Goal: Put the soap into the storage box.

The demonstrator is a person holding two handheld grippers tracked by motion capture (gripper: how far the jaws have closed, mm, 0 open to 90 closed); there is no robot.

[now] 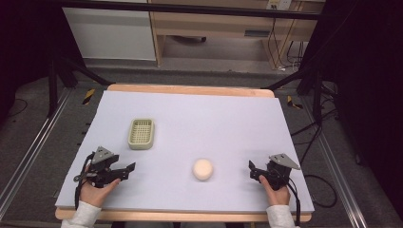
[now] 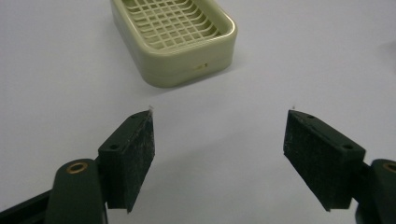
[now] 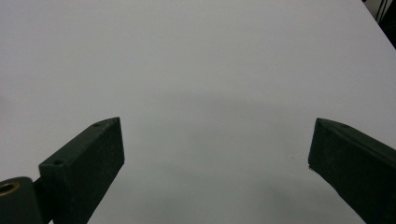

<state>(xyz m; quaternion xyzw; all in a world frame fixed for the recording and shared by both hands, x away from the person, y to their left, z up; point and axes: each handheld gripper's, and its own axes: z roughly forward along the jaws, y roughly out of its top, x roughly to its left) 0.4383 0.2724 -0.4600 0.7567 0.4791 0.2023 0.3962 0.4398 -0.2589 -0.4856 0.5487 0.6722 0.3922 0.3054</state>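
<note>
- table (image 1: 228, 118) has a pale lavender-grey sheet over a wood top, seen from the high view
- left gripper (image 1: 127, 170) sits at the near-left of the sheet, held by the person's left hand (image 1: 97, 192) – jaws spread wide, nothing between them
- in the left gripper view the same left gripper (image 2: 219, 140) has both black pads well apart over bare sheet, released
- soap dish (image 1: 141, 133) – pale green, rectangular, grid-patterned insert – lies flat on the left half of the sheet, beyond the left gripper and apart from it
- left gripper view: soap dish (image 2: 175, 39) is straight ahead of the jaws, near but not touching, nothing in it
- round cream soap (image 1: 203, 169) rests on the sheet near the front edge, between the two grippers, touching neither, well apart from the dish
- right gripper (image 1: 253, 170) is at the near-right, held by the right hand (image 1: 277, 192), grey three-cornered plate on top, tips pointing toward the soap
- right gripper view: right gripper (image 3: 217, 144) jaws wide apart, empty, only bare sheet ahead
</note>
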